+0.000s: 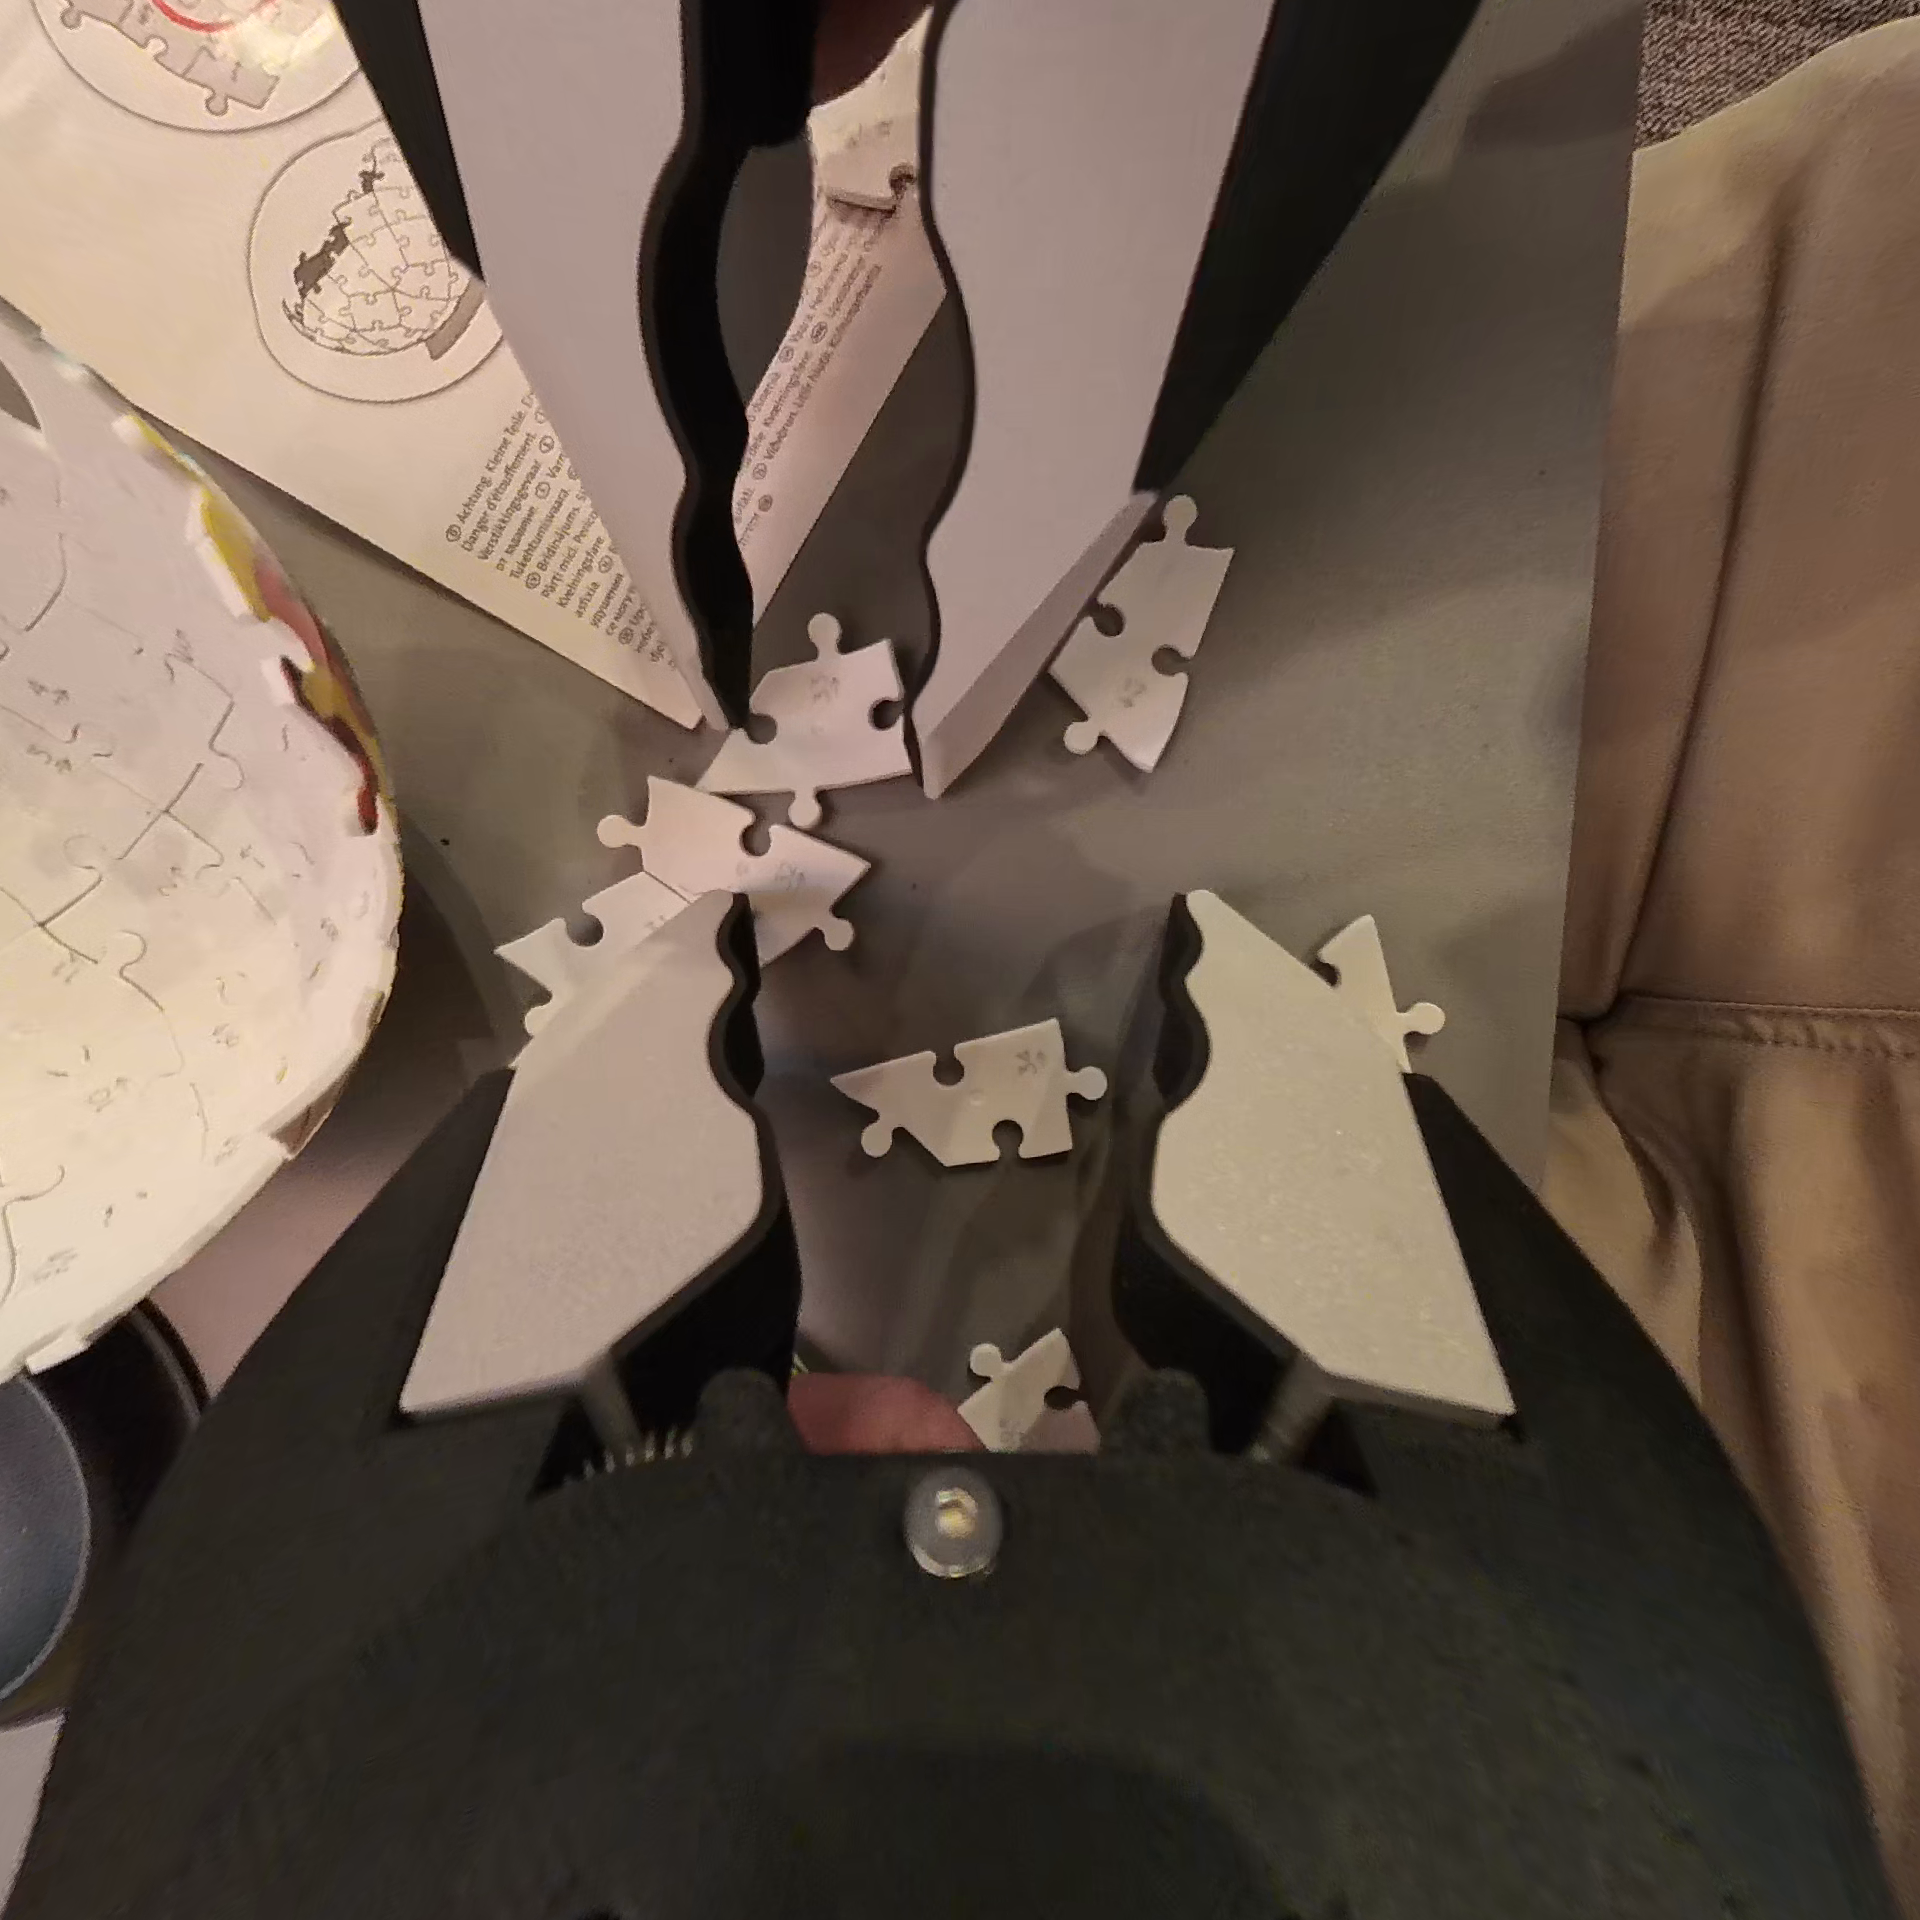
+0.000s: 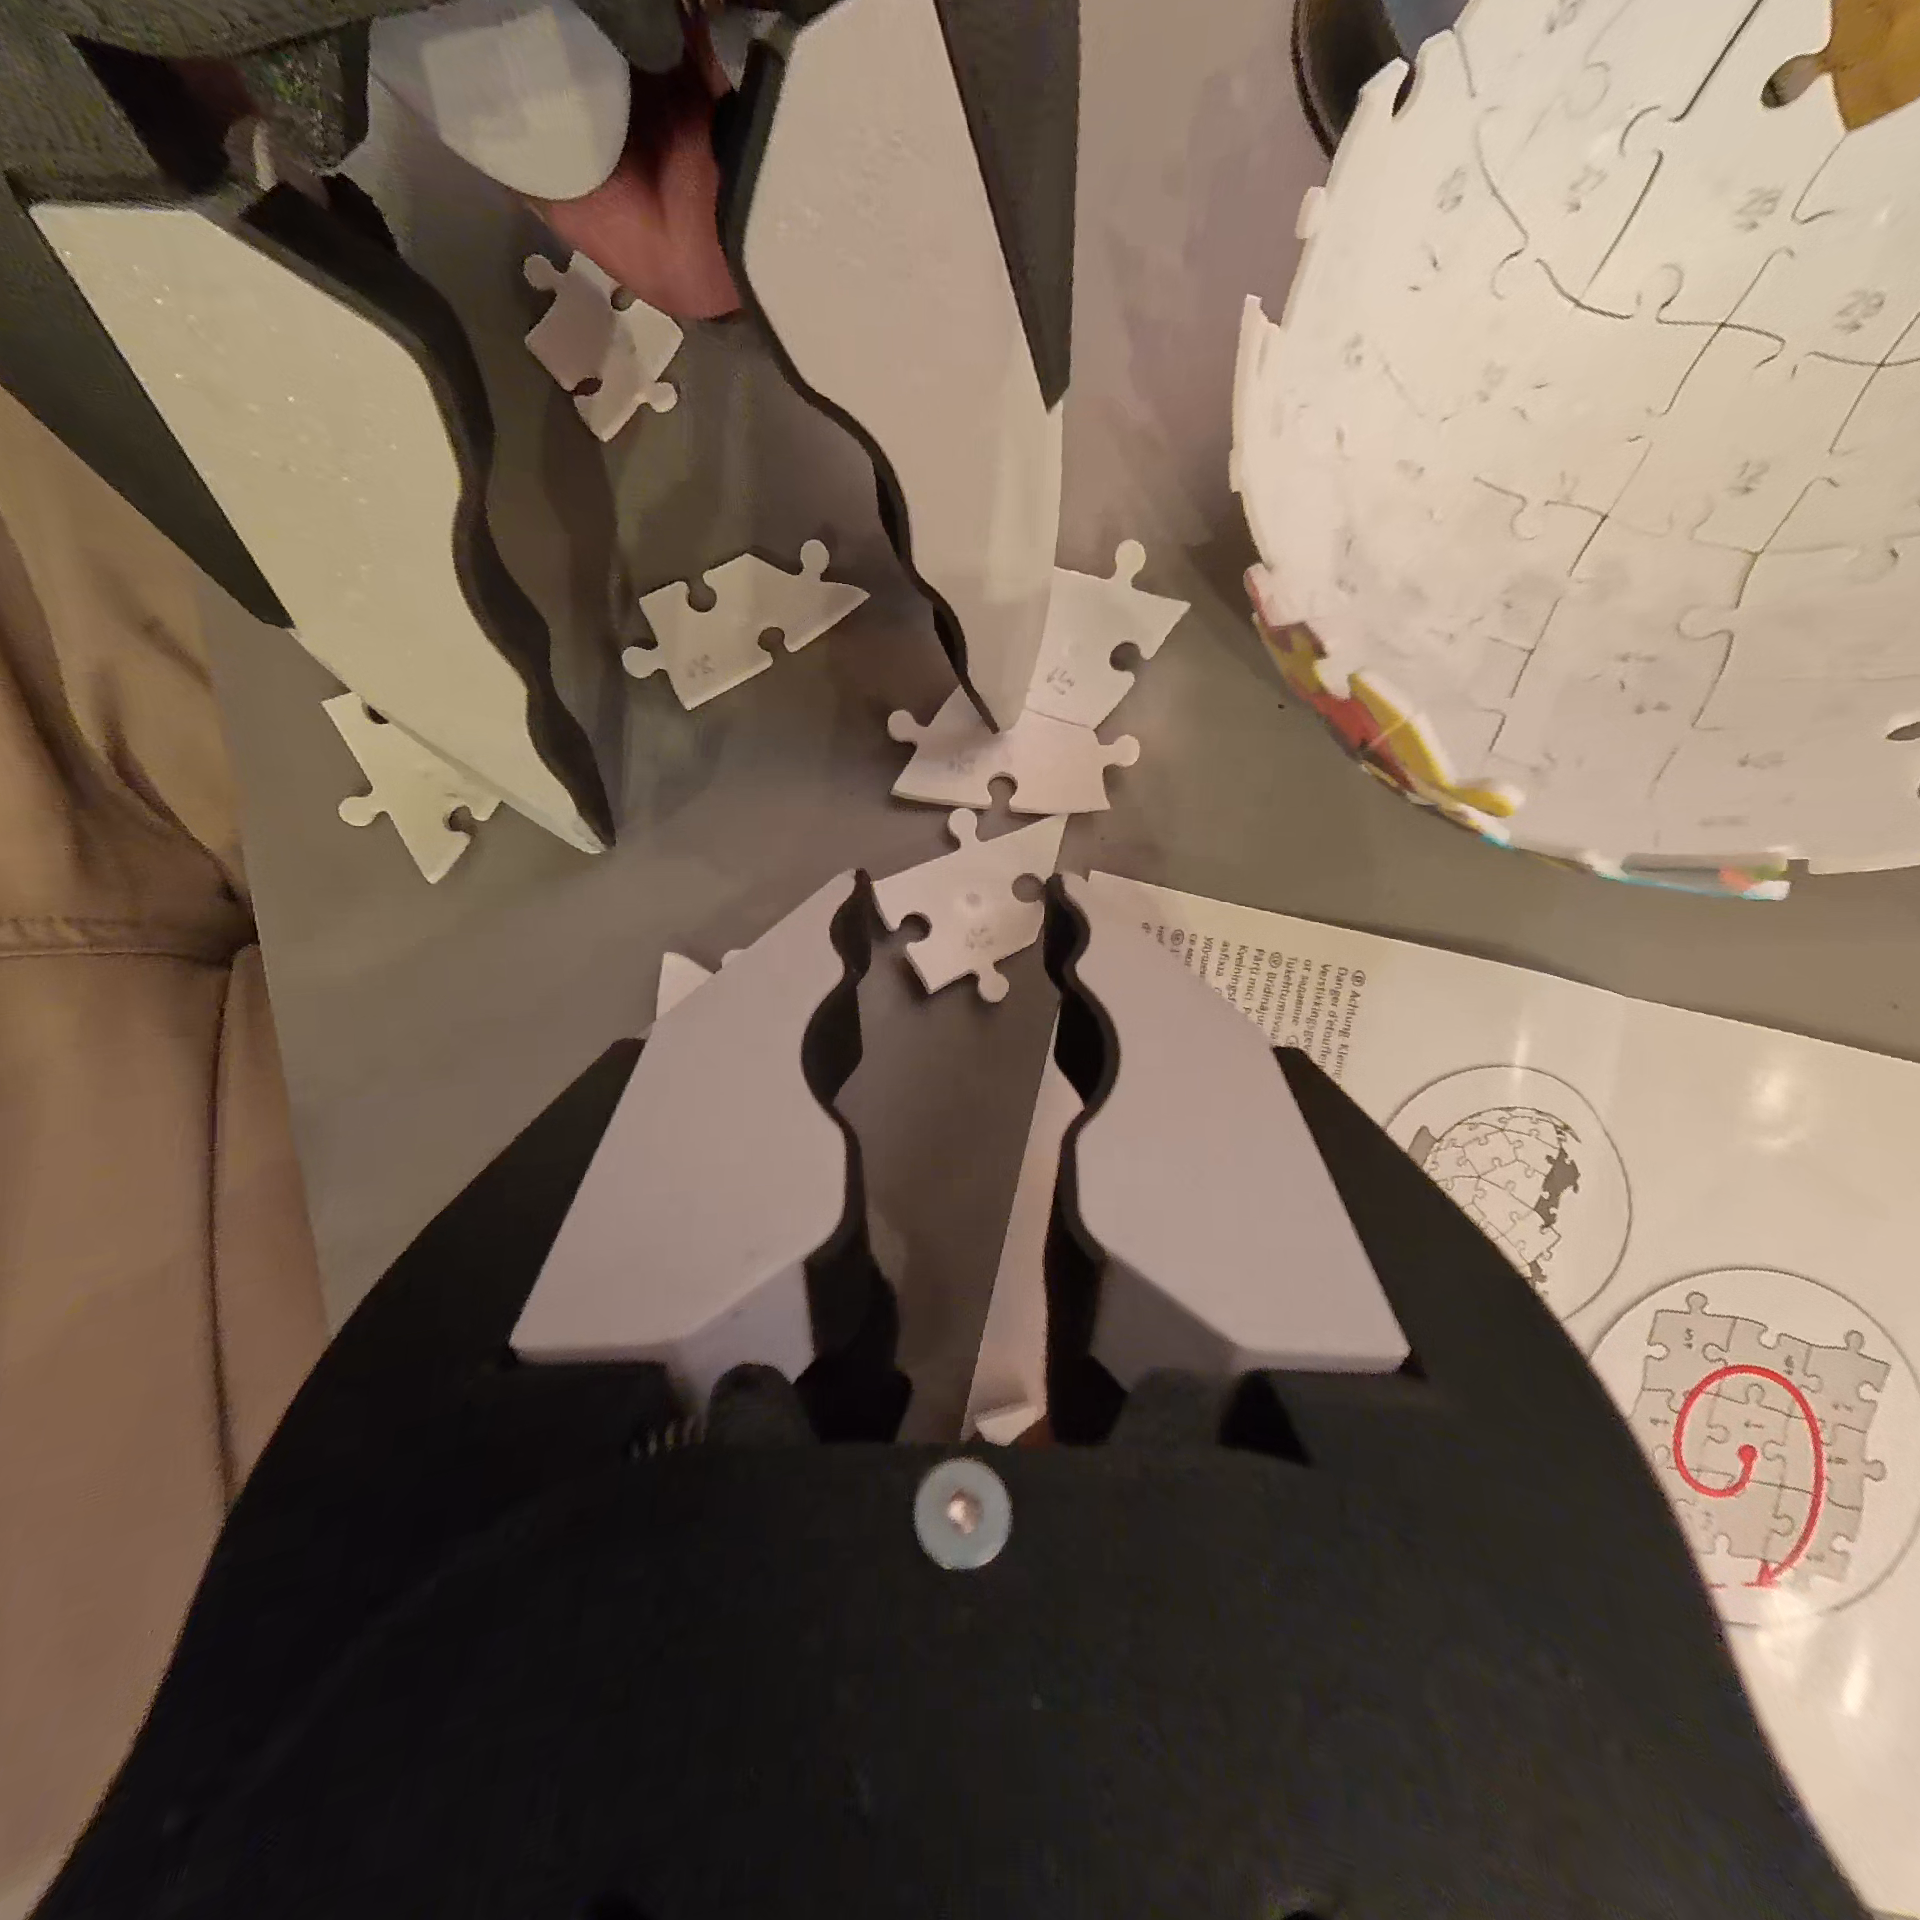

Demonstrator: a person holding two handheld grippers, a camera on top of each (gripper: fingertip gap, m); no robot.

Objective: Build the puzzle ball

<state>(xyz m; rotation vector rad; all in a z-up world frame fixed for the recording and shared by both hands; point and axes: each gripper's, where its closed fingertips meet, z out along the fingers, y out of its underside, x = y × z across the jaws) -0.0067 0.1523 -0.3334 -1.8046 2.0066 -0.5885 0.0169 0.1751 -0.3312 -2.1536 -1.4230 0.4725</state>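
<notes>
The half-built puzzle ball [image 1: 156, 883], white inner side showing, lies at the left; in the right wrist view it [image 2: 1610, 468] is at the upper right. My left gripper [image 1: 961, 909] is open wide; one fingertip [image 1: 727, 935] rests on a few joined white pieces [image 1: 800, 873] on the grey table. My right gripper [image 2: 956, 883] reaches in from the opposite side, its fingertips touching both sides of a flat white puzzle piece [image 2: 966, 925] lying beside the joined pieces [image 2: 1049, 769]. The right gripper [image 1: 826, 743] also shows in the left wrist view.
Loose white pieces [image 1: 977, 1101] [image 1: 1132, 655] [image 1: 1382, 987] lie on the grey table [image 1: 1351, 520]. The instruction sheet [image 2: 1558, 1195] lies beside the ball. A beige cushion [image 1: 1766, 831] borders the table edge. A person's finger [image 2: 675, 239] shows behind the left gripper. My two grippers' fingertips are within a few centimetres of each other.
</notes>
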